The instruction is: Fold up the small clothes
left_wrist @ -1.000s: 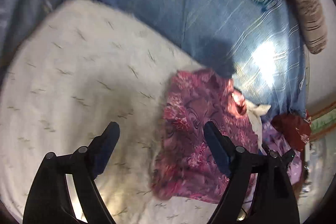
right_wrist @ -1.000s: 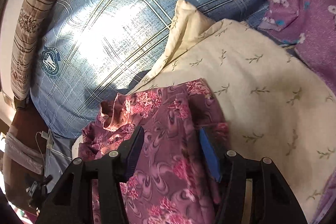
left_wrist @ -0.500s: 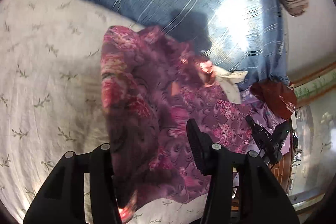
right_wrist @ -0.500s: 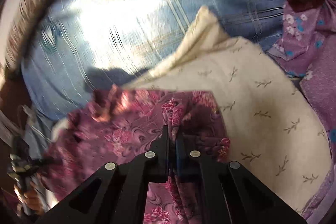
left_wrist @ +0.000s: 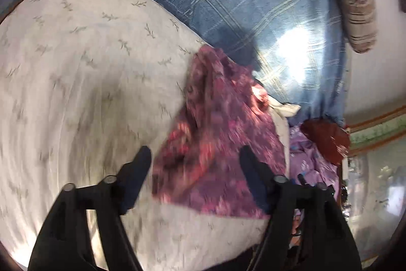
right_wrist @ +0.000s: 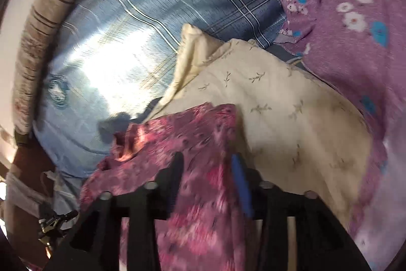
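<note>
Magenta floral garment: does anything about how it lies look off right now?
Yes. The magenta floral garment lies crooked on the cream sprigged cloth, its far end bunched and rumpled near the blue plaid pillow. Both the left gripper and right gripper are open around it, gripping nothing.

My magenta floral garment [left_wrist: 218,139] [right_wrist: 198,169] lies rumpled and partly folded on the cream sprigged blanket [left_wrist: 83,67], one end bunched toward the blue plaid sheet [left_wrist: 241,4].

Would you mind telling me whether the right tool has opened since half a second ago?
Yes. The right tool, previously shut on the magenta garment, now stands open.
</note>
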The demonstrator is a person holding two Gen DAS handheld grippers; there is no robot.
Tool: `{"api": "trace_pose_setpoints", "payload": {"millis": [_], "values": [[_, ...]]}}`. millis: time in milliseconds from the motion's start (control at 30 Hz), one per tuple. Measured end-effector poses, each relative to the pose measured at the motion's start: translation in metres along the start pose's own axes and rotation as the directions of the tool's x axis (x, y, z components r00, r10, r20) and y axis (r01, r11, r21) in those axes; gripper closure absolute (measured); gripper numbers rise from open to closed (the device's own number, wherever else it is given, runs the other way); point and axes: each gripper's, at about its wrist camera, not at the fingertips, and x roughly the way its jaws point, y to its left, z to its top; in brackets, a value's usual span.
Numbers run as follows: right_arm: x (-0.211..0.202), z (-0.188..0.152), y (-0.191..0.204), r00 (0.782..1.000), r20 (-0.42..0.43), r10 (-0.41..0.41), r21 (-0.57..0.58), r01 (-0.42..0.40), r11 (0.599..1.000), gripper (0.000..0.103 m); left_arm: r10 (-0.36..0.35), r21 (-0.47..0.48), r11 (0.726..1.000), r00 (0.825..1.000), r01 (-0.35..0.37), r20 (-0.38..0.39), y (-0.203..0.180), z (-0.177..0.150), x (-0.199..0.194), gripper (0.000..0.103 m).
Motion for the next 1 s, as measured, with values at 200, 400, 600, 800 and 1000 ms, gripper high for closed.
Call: {"api": "trace_pose_setpoints", "payload": {"millis": [200,400,600,800,1000], "values": [[-0.048,-0.074,-0.033,0.991,-0.069,0.112,0.153,-0.100,0.983,0.054,-0.048,-0.045,0.998,0.997,0.045,-0.061,0.018,-0.052,0.024,0.020],[-0.046,-0.112,-0.045,0.985,-0.123,0.121,0.225,-0.091,0.970,0.054,-0.064,-0.081,0.995,0.997,0.061,-0.034,0.025,-0.046,0.042,0.020],[0.004,-0.127,-0.040,0.950,-0.162,0.269,0.383,-0.190,0.904,0.054,-0.107,-0.185,0.977,0.994,0.107,0.008,0.036,-0.028,0.056,0.024],[0.011,-0.114,-0.029,0.944,-0.064,0.325,0.404,-0.274,0.873,0.096,-0.097,-0.259,0.959,0.991,0.118,0.091,0.037,-0.010,0.049,0.093],[-0.059,-0.084,-0.025,0.933,0.015,0.360,0.242,-0.353,0.904,0.099,-0.030,-0.054,0.998,0.995,0.036,0.099,0.005,-0.040,0.016,0.093]]}}
